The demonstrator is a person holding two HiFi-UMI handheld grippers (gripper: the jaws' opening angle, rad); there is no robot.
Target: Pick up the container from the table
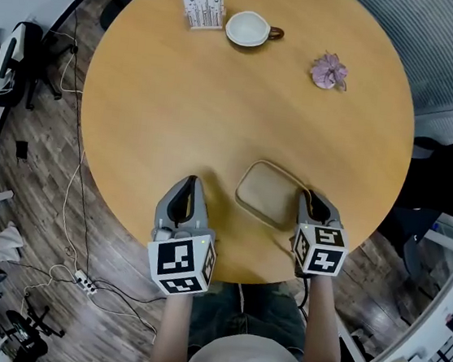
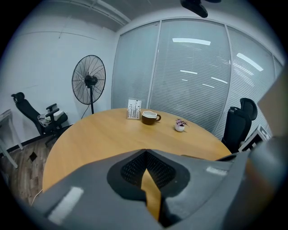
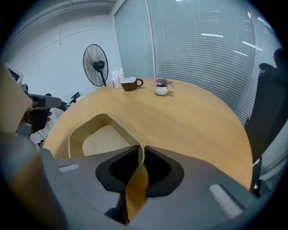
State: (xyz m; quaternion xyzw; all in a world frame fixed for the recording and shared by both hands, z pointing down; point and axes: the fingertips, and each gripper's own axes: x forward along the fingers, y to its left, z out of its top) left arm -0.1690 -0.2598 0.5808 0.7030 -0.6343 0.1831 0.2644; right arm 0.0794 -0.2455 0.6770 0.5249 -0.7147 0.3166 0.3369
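Brown cup (image 1: pixel 248 29), card stand (image 1: pixel 203 6), potted flower (image 1: pixel 329 70), floor fan (image 2: pixel 88 83)

Head view bright, even overhead room light; desk (image 1: pixel 175 129) lit flat, only soft faint shadow along container (image 1: pixel 268 193) edge. Floor (image 1: pixel 41 153) around it darker. Both gripper views strong fisheye: black corners, lines bending at rim. Ceiling strips reflect as pale streaks on glass wall (image 2: pixel 191 42). My left hand-held gripper (image 2: pixel 146 155) and right hand-held gripper (image 3: pixel 140 150) close to lens, blurred, shaded; far desk things fairly sharp.
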